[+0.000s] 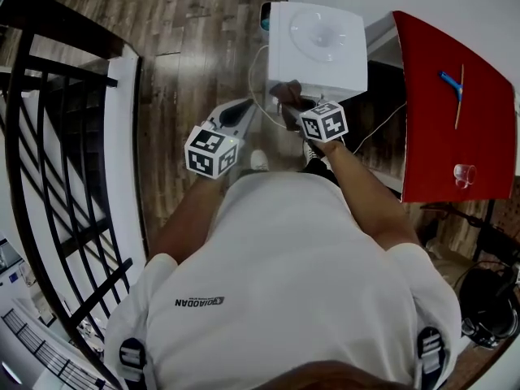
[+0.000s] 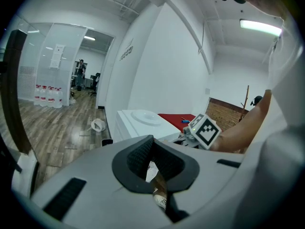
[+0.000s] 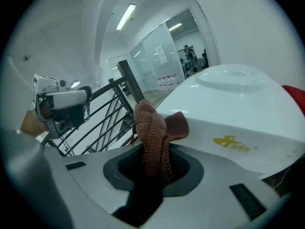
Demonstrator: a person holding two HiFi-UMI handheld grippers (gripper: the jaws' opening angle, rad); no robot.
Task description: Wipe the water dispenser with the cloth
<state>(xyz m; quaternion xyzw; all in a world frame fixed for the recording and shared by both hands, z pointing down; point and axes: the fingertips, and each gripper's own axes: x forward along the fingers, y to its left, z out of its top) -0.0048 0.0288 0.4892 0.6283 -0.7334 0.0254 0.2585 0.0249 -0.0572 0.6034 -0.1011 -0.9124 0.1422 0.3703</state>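
The white water dispenser [image 1: 317, 51] stands just ahead of me, its round bottle socket on top. A brown cloth [image 1: 285, 94] is pinched in my right gripper [image 1: 292, 101], held against the dispenser's near upper front edge. In the right gripper view the cloth [image 3: 151, 128] stands up out of the shut jaws of the right gripper [image 3: 153, 149], with the dispenser [image 3: 228, 99] right behind it. My left gripper [image 1: 240, 110] hovers to the dispenser's left, over the floor, jaws together and empty. From the left gripper [image 2: 151, 149] the dispenser [image 2: 140, 120] lies ahead.
A red table [image 1: 447, 112] at the right carries a clear cup [image 1: 464, 173] and a blue pen. A black railing [image 1: 49, 177] runs along the left. A white cord [image 1: 258, 80] hangs by the dispenser. A white bag [image 2: 97, 124] lies on the wooden floor.
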